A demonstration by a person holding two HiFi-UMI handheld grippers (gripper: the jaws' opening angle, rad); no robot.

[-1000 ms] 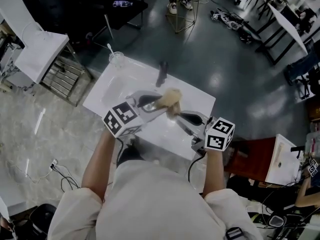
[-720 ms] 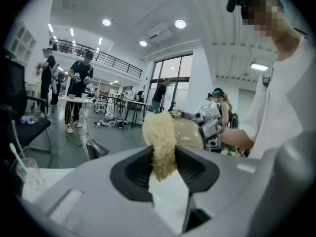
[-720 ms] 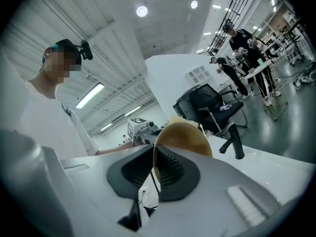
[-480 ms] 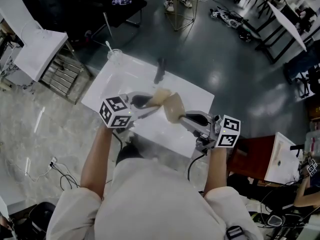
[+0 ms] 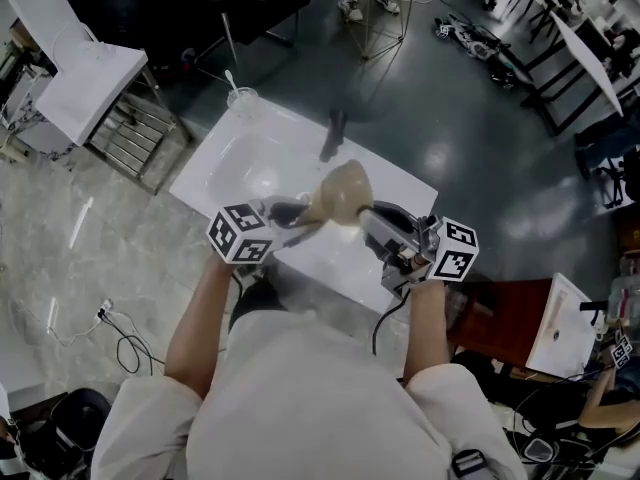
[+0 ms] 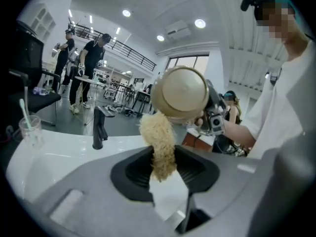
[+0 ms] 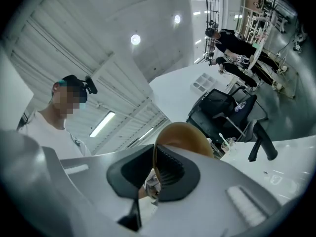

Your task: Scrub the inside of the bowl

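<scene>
Since a second ago the bowl (image 5: 342, 190) has come up off the table (image 5: 230, 163) and tipped over, so its rounded outside and foot now face up and toward the left gripper (image 5: 303, 214), which has sunk a little, to the bowl's near left. The right gripper (image 5: 368, 218) has lifted with the bowl; its jaws are nearly together, pinching the thin rim between the pads, and the bowl hangs in the air above the near right part of the table.

The left gripper's jaws stand partly open and clamp the lower end of a fibrous tan scrubber (image 6: 159, 144), which sticks up out of them. Its top end reaches the bowl's lower edge from outside; it is not within the bowl.

As I read it, the scrubbing of the inside is not going on just now. No view shows the inner surface, so I cannot tell how clean it is. What seems left is to turn the mouth toward the scrubber and work it round the inside
</scene>
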